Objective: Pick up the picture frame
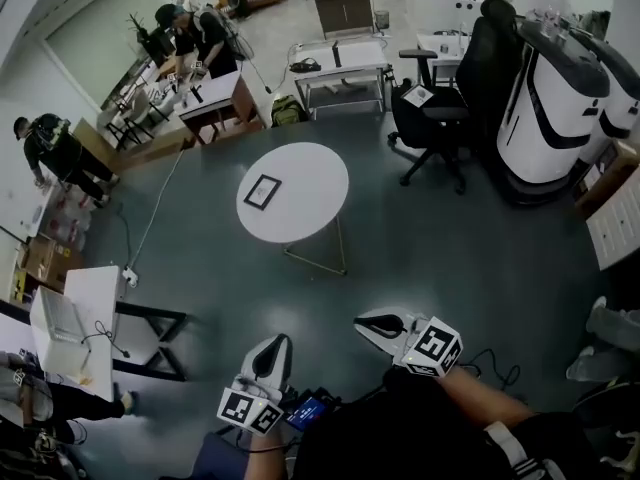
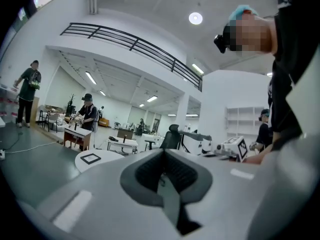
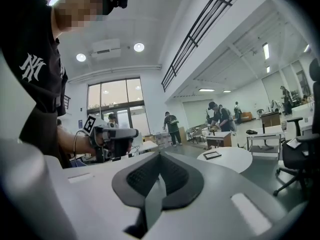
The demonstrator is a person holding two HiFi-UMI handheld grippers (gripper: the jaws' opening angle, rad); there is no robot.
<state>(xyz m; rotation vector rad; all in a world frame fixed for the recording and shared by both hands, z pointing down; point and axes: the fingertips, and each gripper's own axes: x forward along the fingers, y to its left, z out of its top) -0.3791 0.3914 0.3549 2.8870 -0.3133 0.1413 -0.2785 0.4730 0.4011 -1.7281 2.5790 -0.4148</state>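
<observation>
Nearest, the left tongs [image 1: 274, 343] and right tongs [image 1: 365, 324] are both closed tight with nothing between them, low over the grey floor [image 1: 450, 258]. The small black-edged rectangular picture frame [image 1: 262, 191] lies flat on the round white table [image 1: 312, 208], well ahead, left of its middle. It looks light, stiff and probably glazed, so fragile. One border strip seems the best place to pinch.

Open floor [image 1: 200, 258] before round table [image 1: 310, 203]

black picture frame [image 1: 262, 191], white round table [image 1: 310, 193] (teal floor [image 1: 480, 248])
</observation>
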